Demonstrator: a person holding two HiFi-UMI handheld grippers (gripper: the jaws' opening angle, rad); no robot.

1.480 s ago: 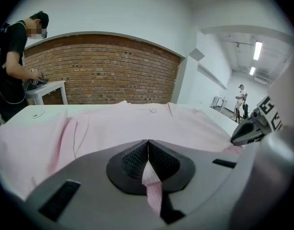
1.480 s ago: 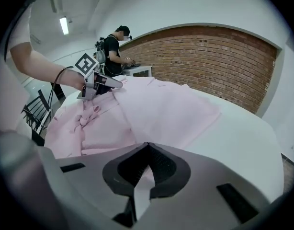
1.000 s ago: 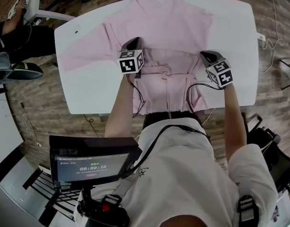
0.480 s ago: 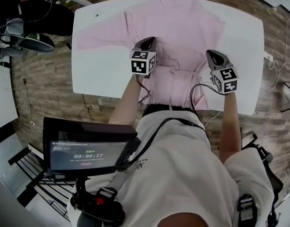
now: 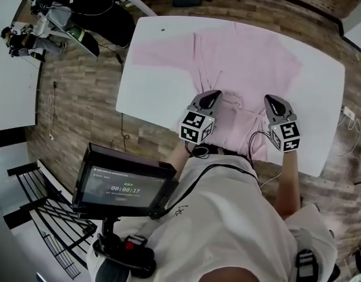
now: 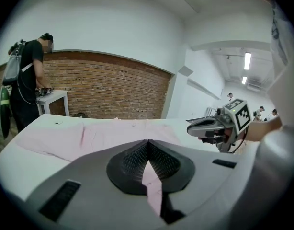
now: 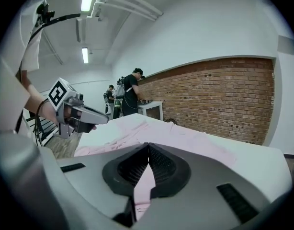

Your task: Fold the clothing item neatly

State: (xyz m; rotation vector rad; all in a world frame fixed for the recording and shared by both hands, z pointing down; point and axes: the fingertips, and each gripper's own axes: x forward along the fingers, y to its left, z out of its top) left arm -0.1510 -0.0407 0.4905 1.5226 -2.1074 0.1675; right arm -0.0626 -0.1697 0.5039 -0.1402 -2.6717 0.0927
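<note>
Moved: left gripper (image 5: 211,96) and right gripper (image 5: 274,101) have risen with the hem of the pink shirt (image 5: 245,57).
Fingers: both pairs clamp pink fabric.
Shirt: spread across the white surface (image 5: 151,93).
Risk: we fear uneven lifting skews the fold, or fabric slips.

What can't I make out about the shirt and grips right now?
- Head view: near hem of the pink shirt, hidden behind the left gripper, right gripper and the person's torso.
- Both gripper views: each gripper's own body covers the fabric hanging below its jaws.
</note>
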